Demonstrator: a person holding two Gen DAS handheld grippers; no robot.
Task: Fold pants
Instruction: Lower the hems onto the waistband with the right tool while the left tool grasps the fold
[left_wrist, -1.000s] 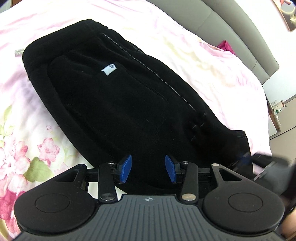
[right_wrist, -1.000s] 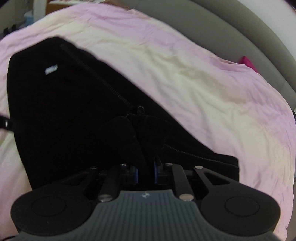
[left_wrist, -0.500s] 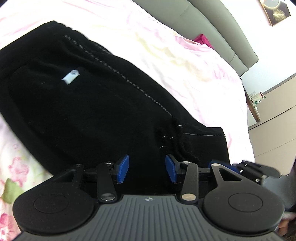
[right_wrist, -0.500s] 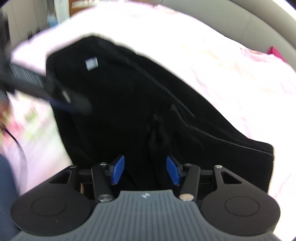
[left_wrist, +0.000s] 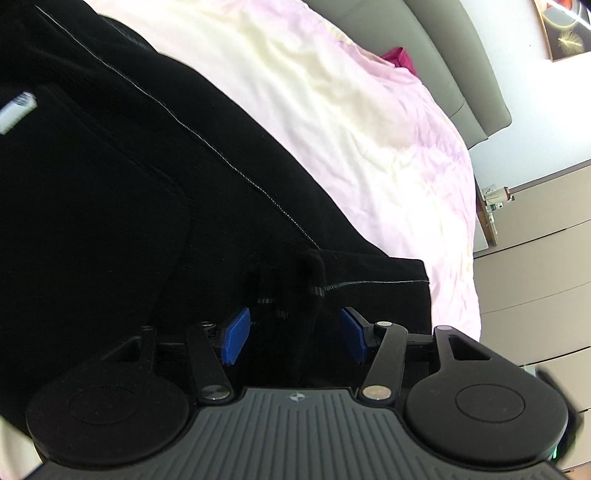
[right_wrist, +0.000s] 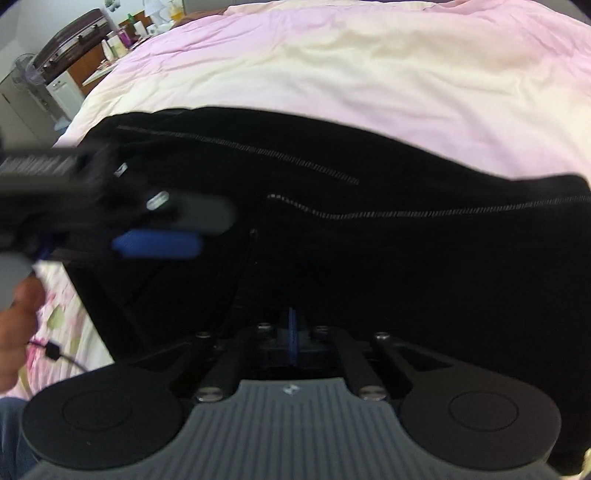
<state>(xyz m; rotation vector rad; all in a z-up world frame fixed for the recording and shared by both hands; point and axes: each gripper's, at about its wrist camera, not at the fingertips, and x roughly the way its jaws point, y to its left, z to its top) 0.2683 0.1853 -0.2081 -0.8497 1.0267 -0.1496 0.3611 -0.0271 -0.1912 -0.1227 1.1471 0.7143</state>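
Black pants (left_wrist: 140, 206) lie folded lengthwise on the pink bed, with a white stitched side seam and a white label (left_wrist: 16, 107). My left gripper (left_wrist: 293, 339) is open, its blue pads on either side of a raised fold near the leg hem. In the right wrist view the pants (right_wrist: 406, 240) fill the middle. My right gripper (right_wrist: 292, 332) has its blue pads pressed together low at the near edge of the fabric; whether cloth is pinched between them is hidden. The left gripper (right_wrist: 159, 243) shows blurred at the left of that view.
A pink and cream floral duvet (left_wrist: 351, 122) covers the bed. A grey padded headboard (left_wrist: 454, 59) and a magenta item (left_wrist: 400, 59) are at the back. Grey drawers (left_wrist: 535, 277) stand right of the bed. A cluttered dresser (right_wrist: 85, 48) stands beyond the far side.
My left gripper moved down and forward to the leg hem and stays open. My right gripper opened half a second ago and has closed again at the pants' near edge.
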